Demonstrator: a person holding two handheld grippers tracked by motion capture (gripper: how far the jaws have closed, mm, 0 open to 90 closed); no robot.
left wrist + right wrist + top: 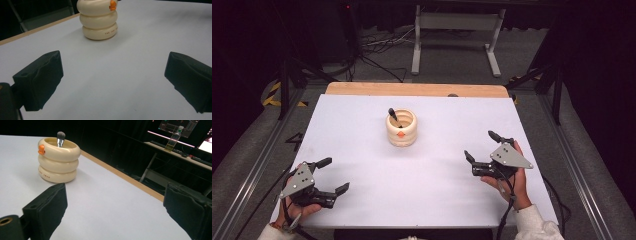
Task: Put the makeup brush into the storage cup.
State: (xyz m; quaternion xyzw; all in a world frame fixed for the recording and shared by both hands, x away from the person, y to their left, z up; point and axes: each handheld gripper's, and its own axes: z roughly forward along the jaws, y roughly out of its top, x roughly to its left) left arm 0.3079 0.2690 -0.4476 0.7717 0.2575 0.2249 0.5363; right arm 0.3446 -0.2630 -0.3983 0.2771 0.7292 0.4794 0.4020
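brush (pixel 392 115) stands head-up inside the cream ringed holder (pixel 401 128), leaning against its far-left inner wall, and the holder sits upright near the middle of the white table (pixel 362 125), a little toward the far edge. left gripper (pixel 329 176) rests low at the near-left corner, jaws spread wide with nothing between them; right gripper (pixel 481 147) sits at the near-right, jaws equally parted and empty. both are well apart from the holder, each gripper view aimed at it across bare tabletop. judging by this layout, either nothing has begun or the brush is already stowed and the hands are parked. if work is left, it is a reach to the holder, and no such reach shows.
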